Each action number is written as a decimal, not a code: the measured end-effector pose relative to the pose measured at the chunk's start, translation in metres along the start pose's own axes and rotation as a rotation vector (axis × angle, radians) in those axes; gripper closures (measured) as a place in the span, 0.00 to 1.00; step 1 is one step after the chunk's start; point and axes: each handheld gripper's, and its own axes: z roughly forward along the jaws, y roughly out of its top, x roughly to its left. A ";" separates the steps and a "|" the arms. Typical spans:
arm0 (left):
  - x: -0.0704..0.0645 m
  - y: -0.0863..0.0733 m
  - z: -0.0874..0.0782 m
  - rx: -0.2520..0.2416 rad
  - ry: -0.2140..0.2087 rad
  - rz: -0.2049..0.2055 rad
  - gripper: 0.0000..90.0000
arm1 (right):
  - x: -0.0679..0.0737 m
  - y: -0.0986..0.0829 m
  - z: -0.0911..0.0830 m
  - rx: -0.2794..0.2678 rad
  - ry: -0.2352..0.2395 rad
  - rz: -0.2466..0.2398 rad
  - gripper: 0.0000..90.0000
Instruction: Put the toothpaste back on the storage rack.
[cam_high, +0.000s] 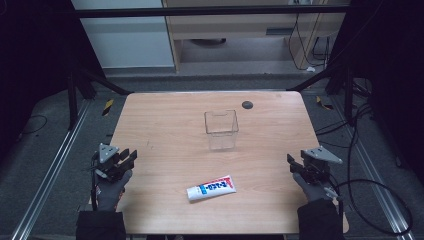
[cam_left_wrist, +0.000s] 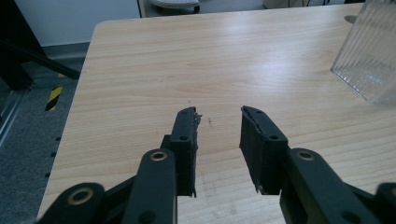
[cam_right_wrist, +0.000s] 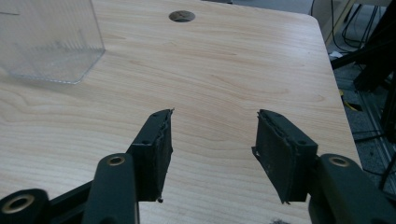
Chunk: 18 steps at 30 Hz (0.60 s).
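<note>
Left gripper (cam_high: 131, 156): held in a gloved hand (cam_high: 111, 190) at the left edge of the worktop (cam_high: 165, 130), a grey three-cornered plate on top. In the left gripper view its gripper (cam_left_wrist: 218, 116) stands released, the two black jaws parted with bare wood grain between them and nothing held. The inner pads (cam_left_wrist: 254, 144) look worn and ragged at the edges.

Centre of the worktop: a clear plastic container (cam_high: 221, 130), square in plan and open at the top, stands upright and appears empty. It shows at the upper right of the left gripper view (cam_left_wrist: 369, 56) and at the upper left of the right gripper view (cam_right_wrist: 49, 39), with ribbed, see-through walls. Behind it and slightly to the right, near the far edge, a dark round hole (cam_high: 247, 104) sits in the worktop surface; the right gripper view shows it too (cam_right_wrist: 181, 16).

Nearer the person, below the container and well apart from it, a white toothpaste tube (cam_high: 211, 188) with blue and red print lies flat, cap end to the left, between the two grippers and touched by neither.

Right gripper (cam_high: 291, 161): held in a gloved hand (cam_high: 314, 189) at the right edge of the worktop, with a cable trailing to the floor. In the right gripper view its gripper (cam_right_wrist: 214, 114) is released, jaws wide apart over bare wood, holding nothing.
</note>
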 end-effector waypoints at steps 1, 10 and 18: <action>-0.002 0.000 0.000 0.004 0.002 0.010 0.76 | 0.001 0.000 -0.001 0.000 0.007 -0.001 0.54; -0.019 0.000 -0.001 0.032 -0.045 0.059 0.88 | 0.012 0.000 -0.001 0.020 0.049 -0.015 0.58; -0.041 0.001 0.001 0.065 -0.125 0.128 0.97 | 0.023 0.002 -0.001 0.025 0.090 -0.027 0.58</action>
